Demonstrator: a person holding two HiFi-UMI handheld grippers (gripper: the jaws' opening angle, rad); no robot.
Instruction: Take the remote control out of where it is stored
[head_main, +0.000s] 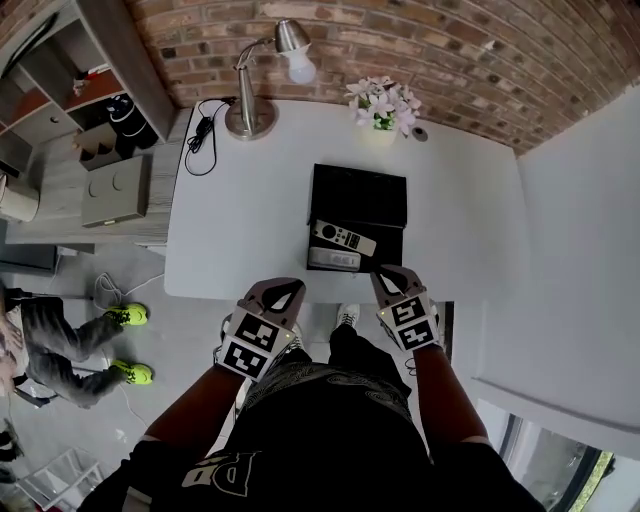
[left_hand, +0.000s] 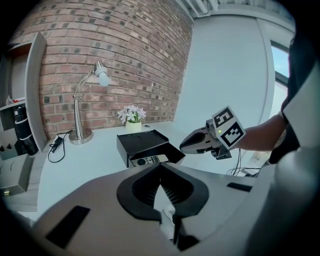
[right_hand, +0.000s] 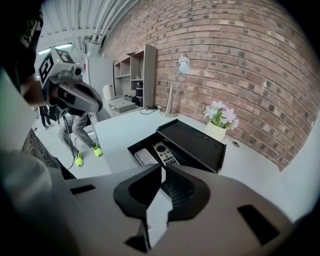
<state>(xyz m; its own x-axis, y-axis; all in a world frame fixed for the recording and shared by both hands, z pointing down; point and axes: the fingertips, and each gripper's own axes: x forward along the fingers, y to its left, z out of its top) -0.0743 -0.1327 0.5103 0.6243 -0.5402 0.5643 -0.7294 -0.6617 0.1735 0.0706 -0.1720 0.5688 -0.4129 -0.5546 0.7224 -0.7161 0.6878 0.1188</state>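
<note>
An open black box (head_main: 388, 240) stands near the front edge of the white table (head_main: 240, 230), with its lid (head_main: 358, 192) lying just behind it. The remote control (head_main: 344, 238) lies flat inside, silver with a dark round pad, also visible in the left gripper view (left_hand: 148, 160) and the right gripper view (right_hand: 164, 152). A flat grey item (head_main: 333, 260) lies beside it in the box. My left gripper (head_main: 292, 287) hangs at the table's front edge, left of the box, shut and holding nothing. My right gripper (head_main: 384, 270) is shut and empty, its tips at the box's front right corner.
A silver desk lamp (head_main: 262, 80) and a black cable (head_main: 200, 135) sit at the back left of the table, a pot of flowers (head_main: 383, 105) at the back. A shelf unit (head_main: 60, 90) stands to the left. A person in green shoes (head_main: 128, 316) sits on the floor at left.
</note>
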